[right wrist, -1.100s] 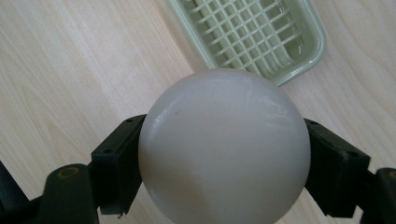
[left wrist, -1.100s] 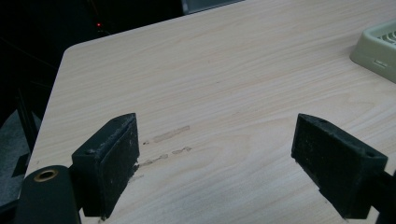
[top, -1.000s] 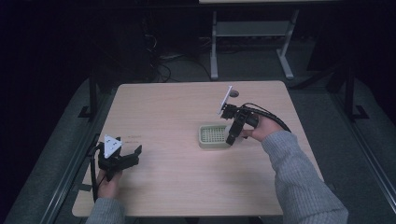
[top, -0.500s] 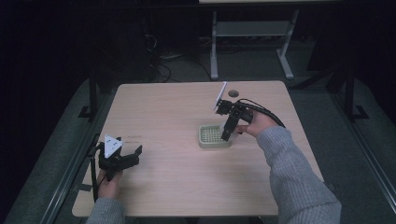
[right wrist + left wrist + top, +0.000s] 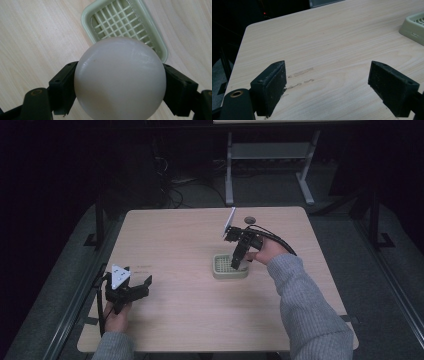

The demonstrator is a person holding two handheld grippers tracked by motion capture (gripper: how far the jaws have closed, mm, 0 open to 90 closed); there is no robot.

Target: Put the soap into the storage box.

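Fingers [image 5: 61,87] of my right gripper [image 5: 120,85] pinch a white ball [image 5: 119,78] from both sides, holding it directly above a pale green slotted tray [image 5: 100,15] near the middle of the light wooden surface [image 5: 190,250]. My right hand [image 5: 267,251] tilts that gripper steeply downward over the tray. My left gripper [image 5: 334,85], well apart near the surface's left edge, has its fingers spread wide with only bare wood between them.
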